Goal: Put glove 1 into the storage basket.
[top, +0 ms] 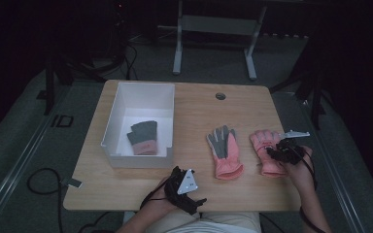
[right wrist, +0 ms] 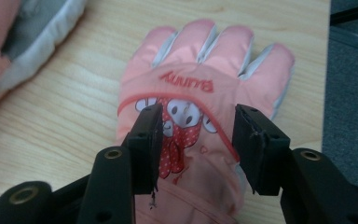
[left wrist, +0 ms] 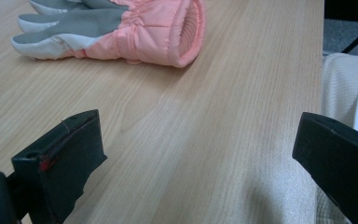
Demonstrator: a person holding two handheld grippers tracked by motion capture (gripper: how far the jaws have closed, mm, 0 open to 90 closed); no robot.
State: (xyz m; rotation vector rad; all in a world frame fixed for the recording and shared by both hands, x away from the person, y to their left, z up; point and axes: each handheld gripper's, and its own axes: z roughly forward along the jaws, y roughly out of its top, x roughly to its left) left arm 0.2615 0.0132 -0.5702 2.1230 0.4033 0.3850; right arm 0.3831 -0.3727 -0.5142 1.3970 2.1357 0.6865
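the right gripper (right wrist: pixel 196 140) hangs with jaws apart over the pink glove (right wrist: pixel 200 121) near the desk's (top: pixel 141 187) right edge. the left gripper (top: pixel 184 187) rests wide open at the front edge. a shallow pinch could slip off the padding.

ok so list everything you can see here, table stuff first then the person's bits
light wooden table: one, tan, centre; round grey grommet hole near its far edge
white open-top rectangular box: one, white, left part of the table
grey knit glove with pink cuff: one, lying inside the box
pink padded glove, grey palm up: one, middle of the table, right of the box
pink padded glove with cartoon print: one, right part of the table, under the right tool
grey metal stand: one, on the floor beyond the table
left tool: black, jaws wide open, near edge of the table
right tool: black, jaws open over the printed glove
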